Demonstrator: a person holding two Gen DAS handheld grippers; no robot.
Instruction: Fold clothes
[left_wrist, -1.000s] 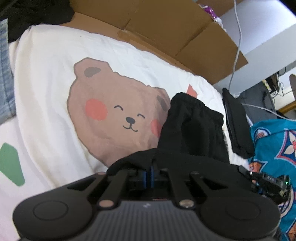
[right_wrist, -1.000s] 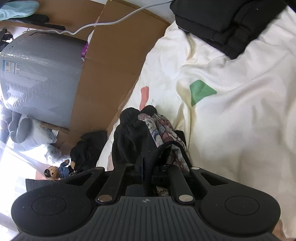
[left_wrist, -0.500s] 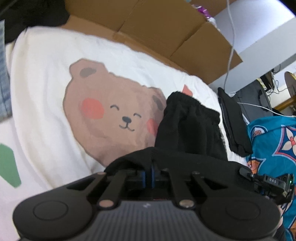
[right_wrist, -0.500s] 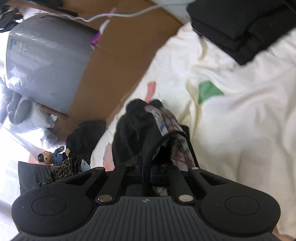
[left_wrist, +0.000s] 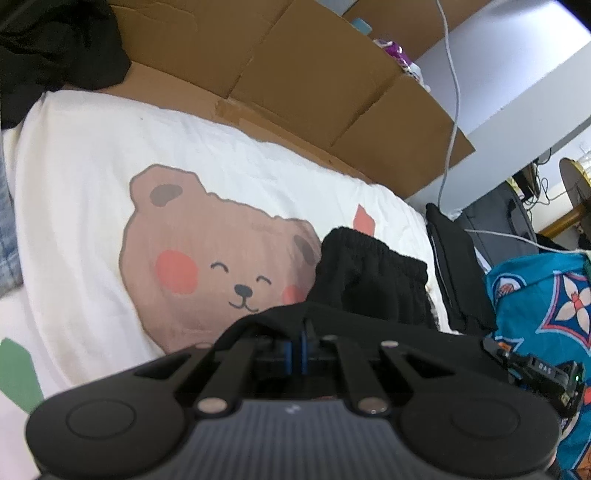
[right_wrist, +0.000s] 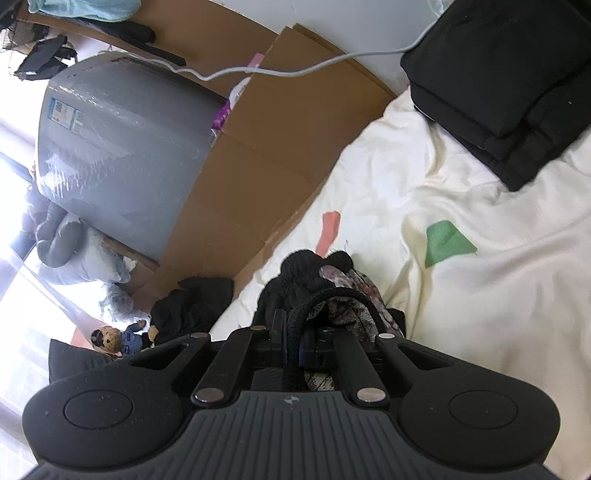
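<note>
Black shorts (left_wrist: 369, 288) hang clamped between both grippers' closed jaws above bedsheet (left_wrist: 92, 155).

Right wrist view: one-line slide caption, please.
Right gripper shut on a black garment's edge, above a cream bedspread beside flattened cardboard.

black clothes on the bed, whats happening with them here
A person is folding a black garment on a bear-print bedsheet, using two handheld grippers. The left gripper is shut on a fold of its fabric; the right gripper is shut on its black edge band. A folded black stack lies further back.
</note>
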